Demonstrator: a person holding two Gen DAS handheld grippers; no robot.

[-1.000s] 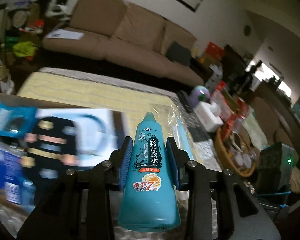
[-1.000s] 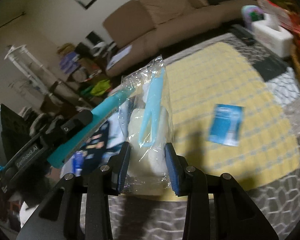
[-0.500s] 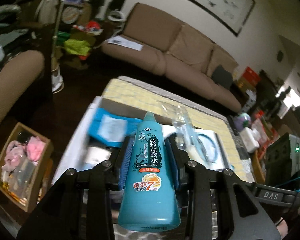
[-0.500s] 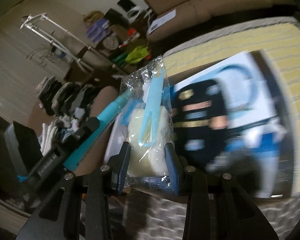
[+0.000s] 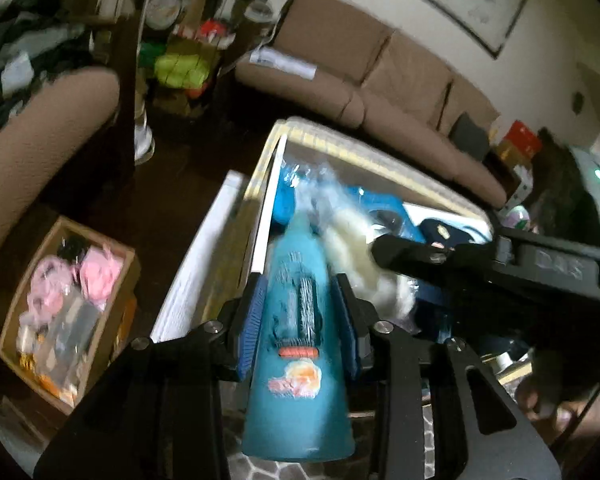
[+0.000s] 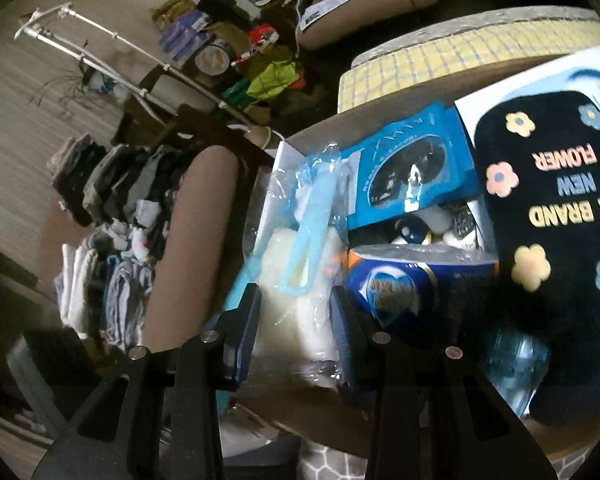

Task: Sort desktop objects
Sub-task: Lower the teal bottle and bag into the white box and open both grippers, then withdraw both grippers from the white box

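My left gripper point(image 5: 300, 304) is shut on a teal bottle point(image 5: 296, 360) with a printed label, cap pointing forward, over the left rim of an open box point(image 5: 260, 220). In the left wrist view, the bag's white contents point(image 5: 364, 264) lie just right of the bottle's neck. My right gripper point(image 6: 296, 308) has a clear plastic bag point(image 6: 278, 256) between its pads, with a white sponge and a light blue handle point(image 6: 310, 228) inside. Its jaws are opening, and the pads still touch the bag. The bag hangs over the box's left end point(image 6: 284, 160).
The box holds a blue pouch point(image 6: 404, 172), a blue round tub point(image 6: 412, 280) and a black cloth with flowers point(image 6: 548, 220). A wooden crate of pink items point(image 5: 60, 312) stands on the floor at left. A brown sofa point(image 5: 360, 80) is behind, folded clothes point(image 6: 112, 240) at left.
Both grippers swung left from above the yellow tablecloth to over the open box and sank lower. The bottle and the bag stayed between their pads.
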